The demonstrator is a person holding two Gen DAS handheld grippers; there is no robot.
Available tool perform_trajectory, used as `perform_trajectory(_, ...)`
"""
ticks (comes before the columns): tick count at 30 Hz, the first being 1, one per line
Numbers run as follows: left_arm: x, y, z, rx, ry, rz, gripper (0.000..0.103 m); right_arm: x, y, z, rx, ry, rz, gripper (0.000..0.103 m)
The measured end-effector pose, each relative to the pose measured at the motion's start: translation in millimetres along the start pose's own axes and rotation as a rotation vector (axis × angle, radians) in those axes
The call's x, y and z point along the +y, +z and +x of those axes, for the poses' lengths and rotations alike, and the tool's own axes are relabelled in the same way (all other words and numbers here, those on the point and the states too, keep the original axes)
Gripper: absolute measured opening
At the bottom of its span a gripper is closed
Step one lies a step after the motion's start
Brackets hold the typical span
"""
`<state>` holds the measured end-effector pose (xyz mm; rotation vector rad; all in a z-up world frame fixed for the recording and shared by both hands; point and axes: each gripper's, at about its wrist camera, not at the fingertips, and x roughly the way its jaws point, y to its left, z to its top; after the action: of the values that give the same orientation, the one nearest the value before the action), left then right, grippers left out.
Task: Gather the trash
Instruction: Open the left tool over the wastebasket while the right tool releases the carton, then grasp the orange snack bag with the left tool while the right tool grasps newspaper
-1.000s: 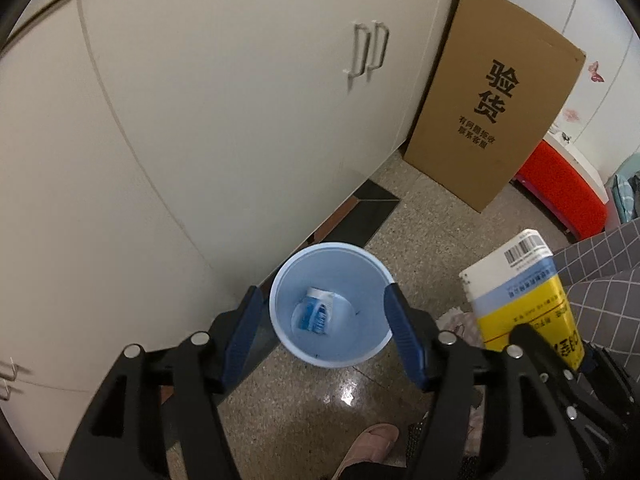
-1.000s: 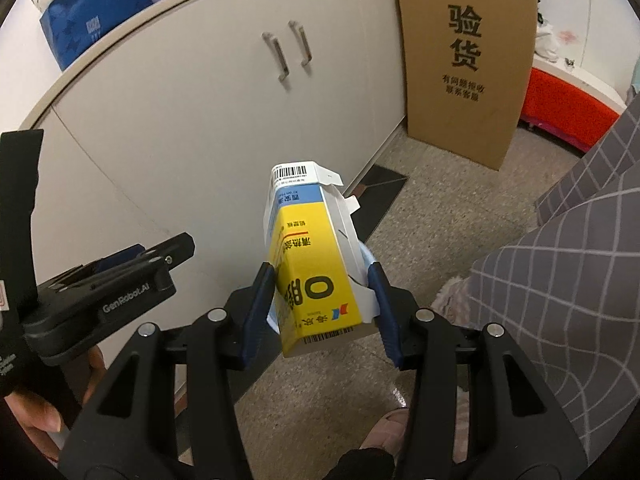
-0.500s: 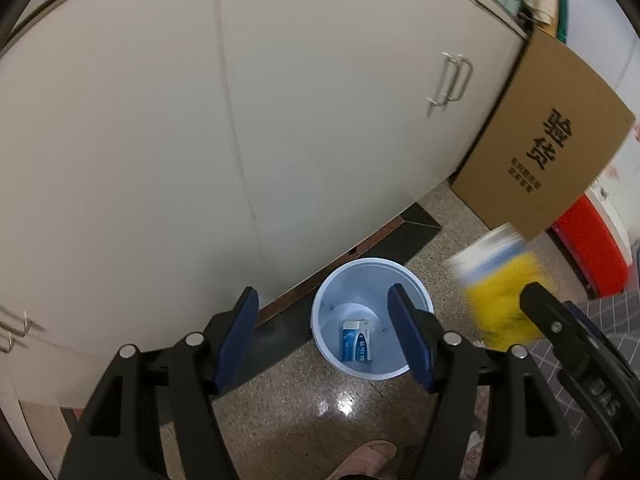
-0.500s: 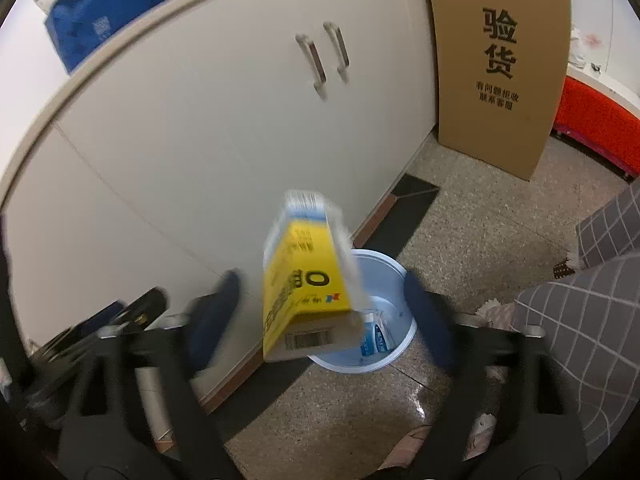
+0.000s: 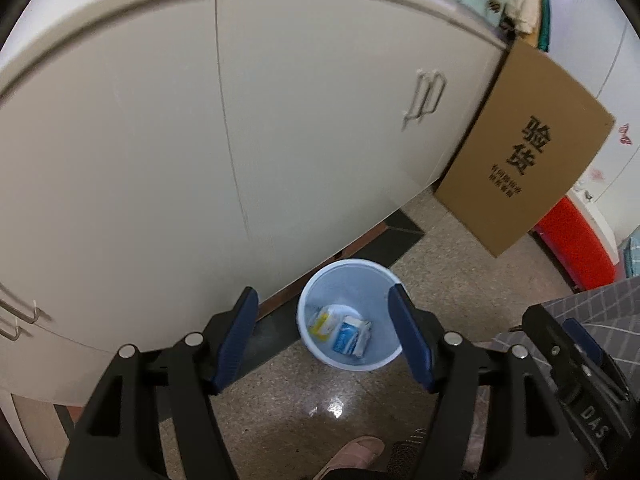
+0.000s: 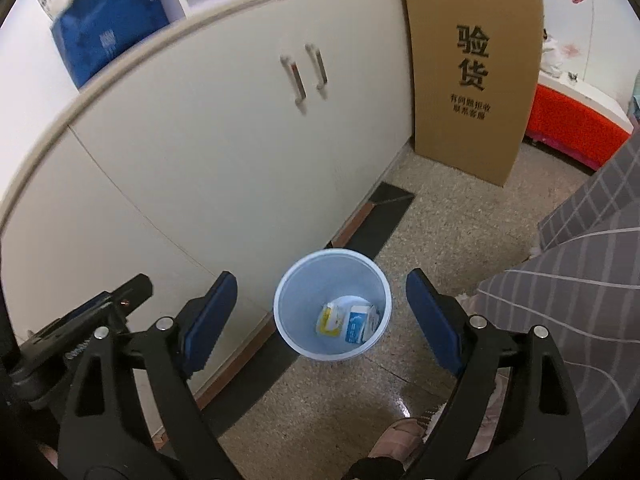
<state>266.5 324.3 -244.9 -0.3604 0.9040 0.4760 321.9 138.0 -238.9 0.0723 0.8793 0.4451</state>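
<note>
1. A pale blue bin (image 6: 332, 308) stood on the speckled floor (image 6: 440, 248), just beside the base of a cream cabinet (image 6: 240, 152).
2. Two pieces of trash lay side by side at the bottom of the bin: a yellow carton (image 6: 331, 320) and a blue-and-white carton (image 6: 358, 326).
3. The right tool (image 6: 320, 320) hung above the bin with its jaws wide apart and nothing between its blue pads (image 6: 210, 322).
4. The left tool (image 5: 326, 340) also hung over the bin; its jaws were opening, fairly wide, and they held nothing.
5. In the left wrist view the same cartons showed inside the bin (image 5: 350, 314), the yellow one left of the blue one.
6. A tall cardboard box (image 6: 472, 68) with black printed characters leaned upright at the cabinet's far end, well apart from the bin.
7. A pink slipper (image 5: 352, 454) showed at the bottom edge, near the bin.
8. Grey checked fabric (image 6: 580, 280) filled the right side.
</note>
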Motion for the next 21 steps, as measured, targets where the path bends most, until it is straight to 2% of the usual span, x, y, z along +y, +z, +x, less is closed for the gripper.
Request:
perform_trajectory(2, -8.5, -3.3, -16.5, -0.028, -0.005, 0.005, 0.069, -2.7, 1.9, -22.0, -0.036, -0.003, -0.003, 0.085)
perform_trajectory(9, -49.2, -21.4, -86.3, -0.112, -0.105, 0.063, 0.071, -30.5, -1.4, -124.3, -0.226, -0.051, 0.027, 0.089)
perform_trajectory(14, -105.1, -43.8, -136.5, -0.162, -0.194, 0.17, 0.073, -68.0, -11.8, -195.5, -0.327, -0.118, 0.084, 0.09)
perform_trajectory(21, -200.1, -88.8, -187.8, -0.173, -0.327, 0.338, 0.073, -151.1, -38.0, -285.4, -0.427, -0.253, 0.2, 0.09)
